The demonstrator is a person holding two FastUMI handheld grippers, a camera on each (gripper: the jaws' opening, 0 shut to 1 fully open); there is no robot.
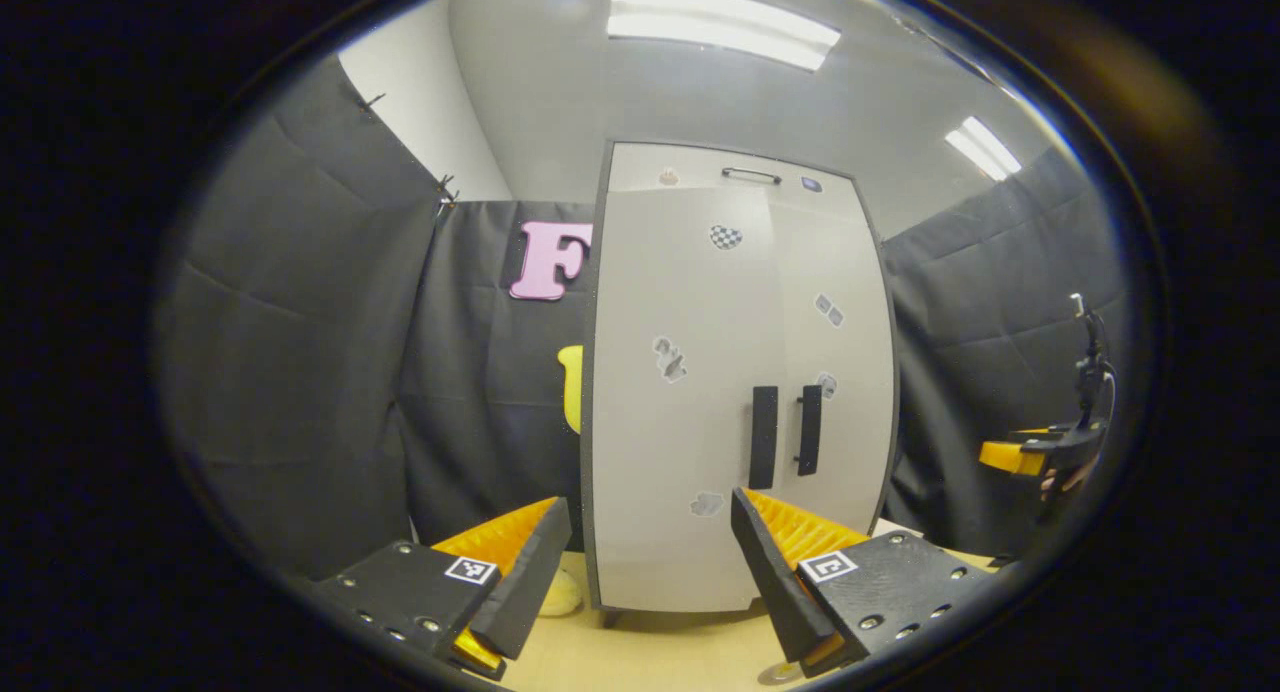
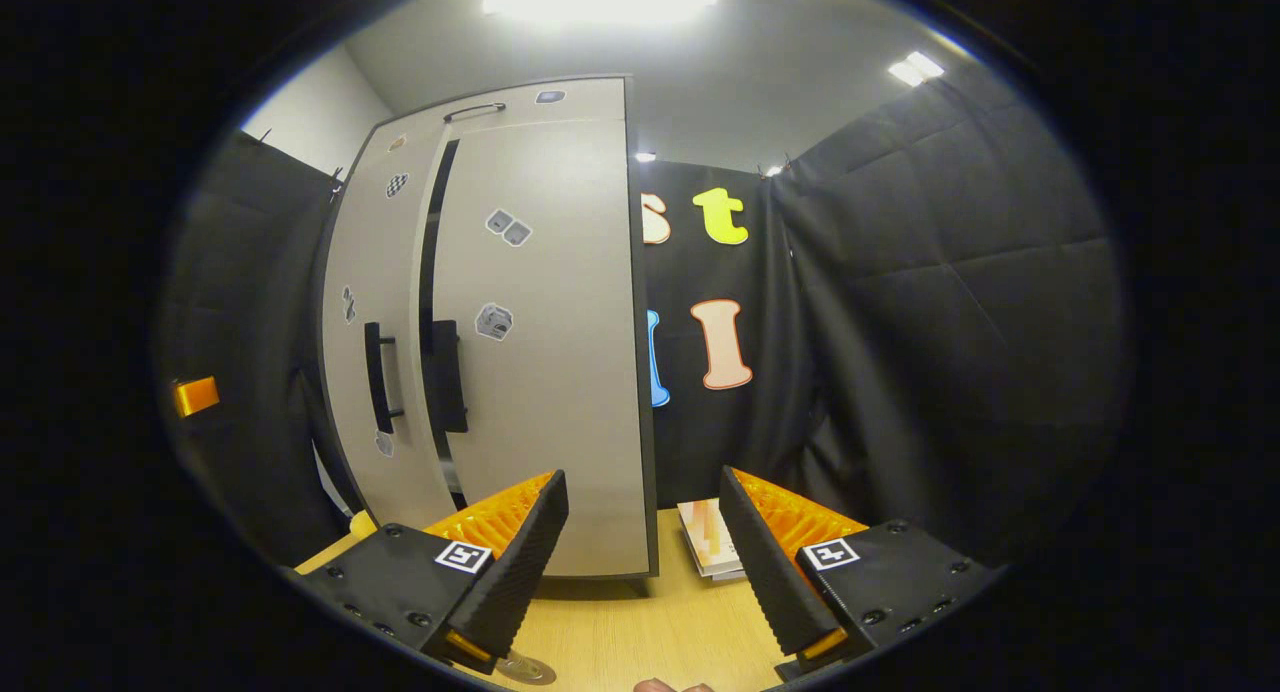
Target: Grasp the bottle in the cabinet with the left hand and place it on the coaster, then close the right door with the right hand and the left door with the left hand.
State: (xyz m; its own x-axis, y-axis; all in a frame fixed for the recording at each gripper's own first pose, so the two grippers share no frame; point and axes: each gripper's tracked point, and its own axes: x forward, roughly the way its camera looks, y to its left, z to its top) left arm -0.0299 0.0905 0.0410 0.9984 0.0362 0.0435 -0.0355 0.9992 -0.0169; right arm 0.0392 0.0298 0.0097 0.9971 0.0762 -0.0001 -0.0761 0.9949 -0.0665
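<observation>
Both grippers hang open and empty in front of the white cabinet.

In the left gripper view, the left gripper has its fingers spread wide apart, gripping nothing and touching nothing, pointed at the cabinet front, where the left door and right door appear shut with their black handles side by side. The right gripper shows at the far right edge, held up off the wooden table. In the right gripper view, the right gripper is likewise spread wide and empty; a dark gap runs between the two doors there. A round coaster lies on the table just under its left finger. The bottle cannot be made out.
</observation>
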